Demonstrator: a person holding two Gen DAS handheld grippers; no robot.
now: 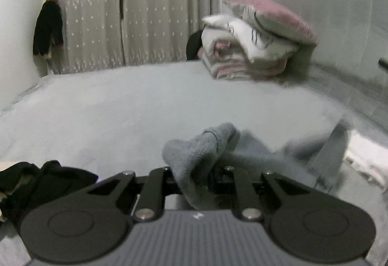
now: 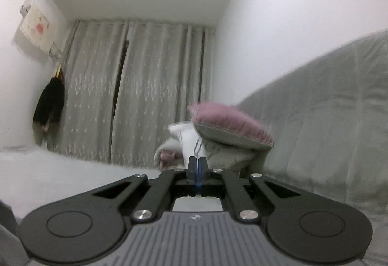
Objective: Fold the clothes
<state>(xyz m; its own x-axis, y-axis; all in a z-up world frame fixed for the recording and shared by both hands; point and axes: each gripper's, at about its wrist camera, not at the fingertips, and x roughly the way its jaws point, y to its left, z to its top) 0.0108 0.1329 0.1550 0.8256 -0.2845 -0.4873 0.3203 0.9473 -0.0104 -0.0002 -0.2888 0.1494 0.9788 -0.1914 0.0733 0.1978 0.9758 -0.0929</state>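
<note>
In the left wrist view my left gripper (image 1: 194, 176) is shut on a grey knit garment (image 1: 201, 147). The cloth bunches up over the jaws and hides the fingertips. The rest of the garment trails blurred to the right over the bed (image 1: 109, 108). In the right wrist view my right gripper (image 2: 197, 164) is shut with its two fingers pressed together, nothing visible between them. It is raised above the bed (image 2: 60, 173) and points toward the pillows.
A black garment (image 1: 36, 181) lies at the left by my left gripper. White cloth (image 1: 368, 161) lies at the right edge. A stack of folded bedding and a pink pillow (image 1: 262, 23) sits at the bed's far end by the grey headboard (image 2: 327, 120). Curtains (image 1: 133, 11) hang behind.
</note>
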